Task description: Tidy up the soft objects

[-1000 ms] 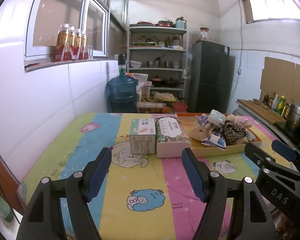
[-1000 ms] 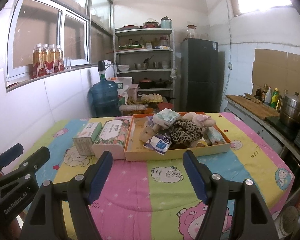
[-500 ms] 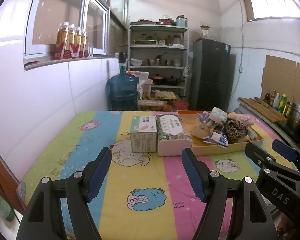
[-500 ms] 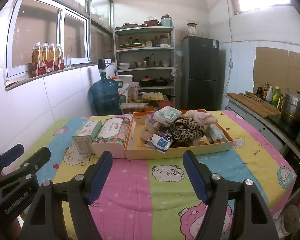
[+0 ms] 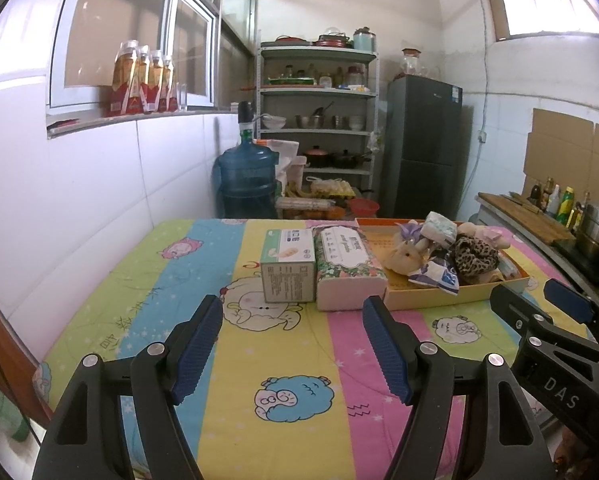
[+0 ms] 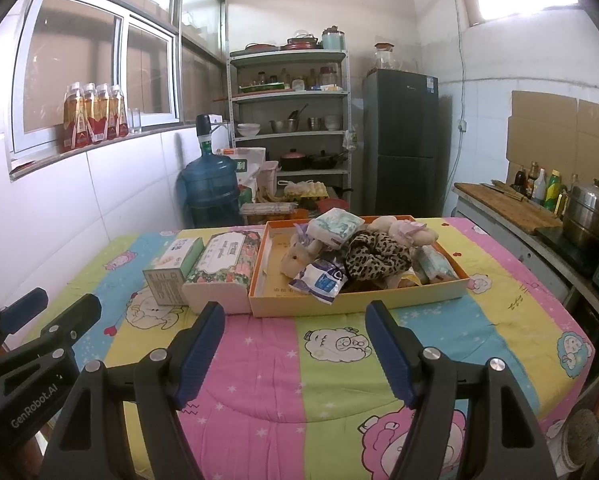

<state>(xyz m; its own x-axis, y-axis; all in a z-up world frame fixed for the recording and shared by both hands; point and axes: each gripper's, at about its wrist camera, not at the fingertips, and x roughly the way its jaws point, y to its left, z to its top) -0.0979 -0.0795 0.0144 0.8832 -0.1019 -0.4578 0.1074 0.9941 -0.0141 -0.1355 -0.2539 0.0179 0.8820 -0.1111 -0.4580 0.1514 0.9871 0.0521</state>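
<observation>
Soft things piled in the tray (image 6: 439,292): plush rabbit (image 6: 295,258), leopard cloth (image 6: 375,258), pink plush (image 6: 403,230), three tissue packs — one on top (image 6: 335,226), one spilling over the front wall (image 6: 319,282), one at the right end (image 6: 433,266). Heaped anyhow, overlapping, tilted; not sorted by kind as far as can be seen. Tray's left part bare. Just left of the tray, touching it, the floral tissue block (image 6: 223,268); beside that, touching, the small box (image 6: 171,268). Both in a neat row on the quilt (image 6: 339,360), outside the tray.

Fits two stages: gathered into the tray and lined up, so near finished; or a heap waiting to be taken out and laid in order. Cannot settle which from this moment.

Left gripper (image 5: 293,344) held low above the near quilt, level, pointing at the box and block, well short of them; tongs wide apart, nothing between. Right gripper (image 6: 295,348) likewise low and level, aimed at the tray's front wall, well short of it; tongs wide apart, empty. Side by side, neither touching anything
</observation>
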